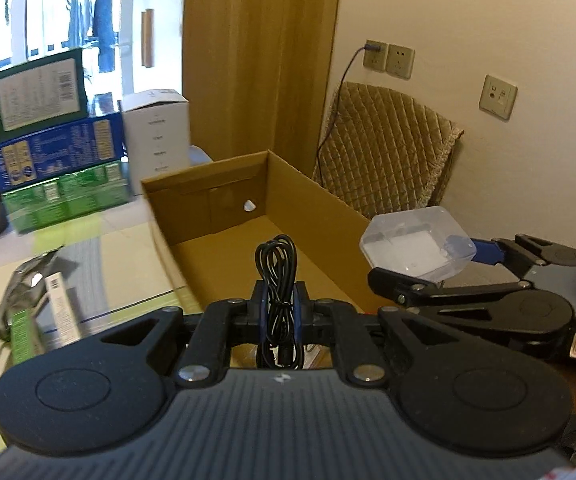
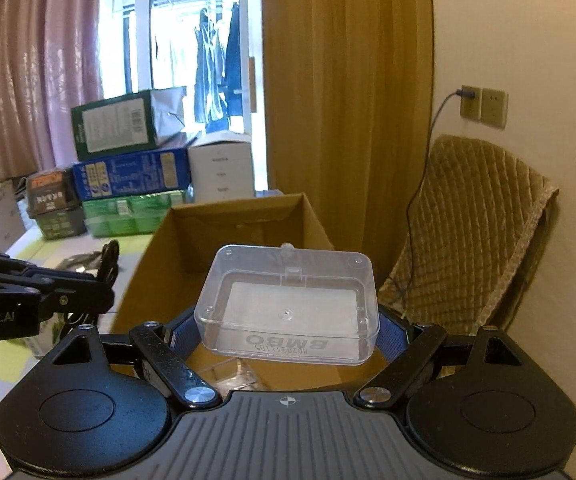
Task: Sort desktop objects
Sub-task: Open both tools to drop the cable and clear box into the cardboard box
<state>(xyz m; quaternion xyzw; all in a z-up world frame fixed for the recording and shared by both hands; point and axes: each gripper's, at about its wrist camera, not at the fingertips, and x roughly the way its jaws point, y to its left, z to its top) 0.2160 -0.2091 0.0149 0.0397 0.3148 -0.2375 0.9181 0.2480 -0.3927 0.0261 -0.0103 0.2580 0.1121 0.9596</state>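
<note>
My left gripper (image 1: 278,304) is shut on a coiled black cable (image 1: 277,276), held upright over the near end of an open cardboard box (image 1: 208,188). My right gripper (image 2: 288,332) is shut on a clear plastic case (image 2: 288,304) with "BMBO" moulded on it, held above the same cardboard box (image 2: 232,216). In the left wrist view the clear case (image 1: 416,242) and the right gripper (image 1: 428,264) hang over the box's right wall. In the right wrist view the left gripper (image 2: 106,276) reaches in from the left edge. A small white item (image 1: 249,205) lies at the box's far end.
Stacked green and blue cartons (image 1: 56,148) and a white carton (image 1: 158,136) stand behind the box. Packets and a small box (image 1: 28,304) lie on the table at left. A quilted chair back (image 1: 388,152) and wall sockets (image 1: 388,58) are at right. Clear plastic (image 2: 236,374) lies under the case.
</note>
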